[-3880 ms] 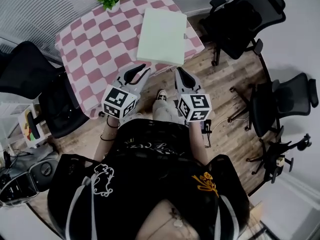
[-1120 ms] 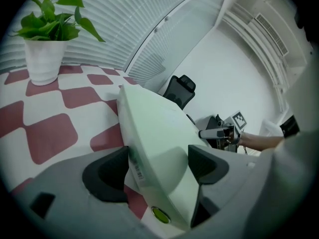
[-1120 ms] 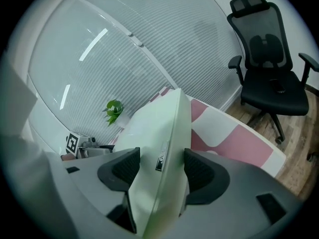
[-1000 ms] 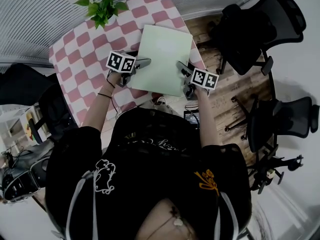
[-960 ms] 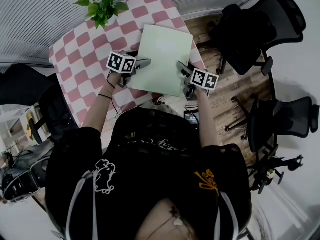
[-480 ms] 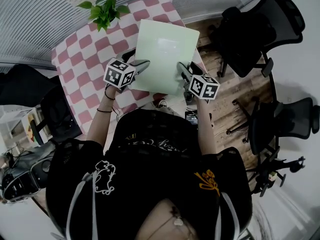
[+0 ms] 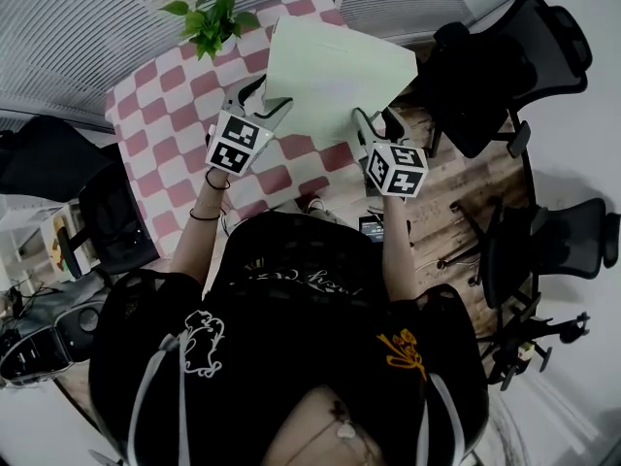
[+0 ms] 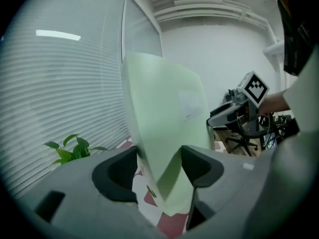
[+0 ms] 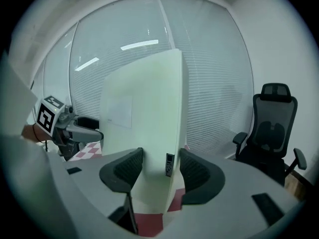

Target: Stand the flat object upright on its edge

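Okay, pale green board (image 7: 330,71) is tipped up steep over the checked table (image 7: 160,100), one gripper on each side edge. Left gripper (image 7: 264,101) is closing w/ the board between its jaws; in the left gripper view the pads look to be touching both faces, down near the bottom corner. Right gripper (image 7: 375,124) is clamped on the opposite edge, jaws narrow, right by a small dark slot (image 9: 169,164) in the board's side. Can't tell whether the lower edge sits on the cloth or hangs just above it.

Risks, imo: both grips are low down & the board stands tall above them, so it's top-heavy. Any slack on the left and it pivots round the right jaws & flops flat. Faces look smooth, so it could slide thru the pads. It's also close to the table's near edge; set it down off-square and the bottom could skid off toward the floor. Plant (image 7: 213,13) sits at the far corner, well apart, prob safe. Letting go before it balances = it topples.
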Motion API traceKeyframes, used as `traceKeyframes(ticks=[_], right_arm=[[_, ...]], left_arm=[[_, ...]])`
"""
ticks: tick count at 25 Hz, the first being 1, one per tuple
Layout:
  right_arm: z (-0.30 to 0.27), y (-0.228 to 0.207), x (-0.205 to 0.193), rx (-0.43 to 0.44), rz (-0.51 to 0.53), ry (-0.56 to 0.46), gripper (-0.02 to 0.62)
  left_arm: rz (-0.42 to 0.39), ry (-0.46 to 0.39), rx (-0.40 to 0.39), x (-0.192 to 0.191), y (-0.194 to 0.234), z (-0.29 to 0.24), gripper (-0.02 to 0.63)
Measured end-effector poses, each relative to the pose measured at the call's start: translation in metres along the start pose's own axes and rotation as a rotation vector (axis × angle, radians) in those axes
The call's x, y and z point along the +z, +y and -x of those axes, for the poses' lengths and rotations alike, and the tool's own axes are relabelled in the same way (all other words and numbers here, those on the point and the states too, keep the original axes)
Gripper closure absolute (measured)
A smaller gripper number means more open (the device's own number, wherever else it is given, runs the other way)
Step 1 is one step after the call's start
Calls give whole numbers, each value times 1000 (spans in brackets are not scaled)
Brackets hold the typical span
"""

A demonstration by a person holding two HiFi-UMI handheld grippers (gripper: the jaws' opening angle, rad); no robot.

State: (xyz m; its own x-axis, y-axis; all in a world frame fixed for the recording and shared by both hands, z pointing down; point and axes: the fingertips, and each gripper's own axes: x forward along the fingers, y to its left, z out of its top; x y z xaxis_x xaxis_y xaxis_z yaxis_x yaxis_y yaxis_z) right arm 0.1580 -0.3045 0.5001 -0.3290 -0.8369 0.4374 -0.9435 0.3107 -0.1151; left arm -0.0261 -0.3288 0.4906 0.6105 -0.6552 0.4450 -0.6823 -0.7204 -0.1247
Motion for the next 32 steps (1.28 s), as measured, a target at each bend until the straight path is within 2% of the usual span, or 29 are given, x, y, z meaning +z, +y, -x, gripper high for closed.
traceKeyframes(ticks=[5, 11, 17, 24, 29, 32], right_arm=[[-1, -3, 6, -40, 84, -18, 360], [-7, -1, -10, -55, 146, 6, 364], [-9, 9, -10, -47, 201, 2, 364], [-5, 12, -14, -40, 212, -17, 364], [2, 15, -19, -31, 211, -26, 364], [3, 16, -20, -26, 197, -27, 364]], left_arm=[[-21, -1, 37, -1, 1, -1, 339], [-70, 81, 63, -30, -2, -5, 360], [-26, 109, 73, -45, 2, -2, 362], [-17, 104, 77, -49, -2, 2, 365], [-78, 135, 82, -53, -6, 9, 365], [-84, 140, 82, -55, -9, 10, 365]])
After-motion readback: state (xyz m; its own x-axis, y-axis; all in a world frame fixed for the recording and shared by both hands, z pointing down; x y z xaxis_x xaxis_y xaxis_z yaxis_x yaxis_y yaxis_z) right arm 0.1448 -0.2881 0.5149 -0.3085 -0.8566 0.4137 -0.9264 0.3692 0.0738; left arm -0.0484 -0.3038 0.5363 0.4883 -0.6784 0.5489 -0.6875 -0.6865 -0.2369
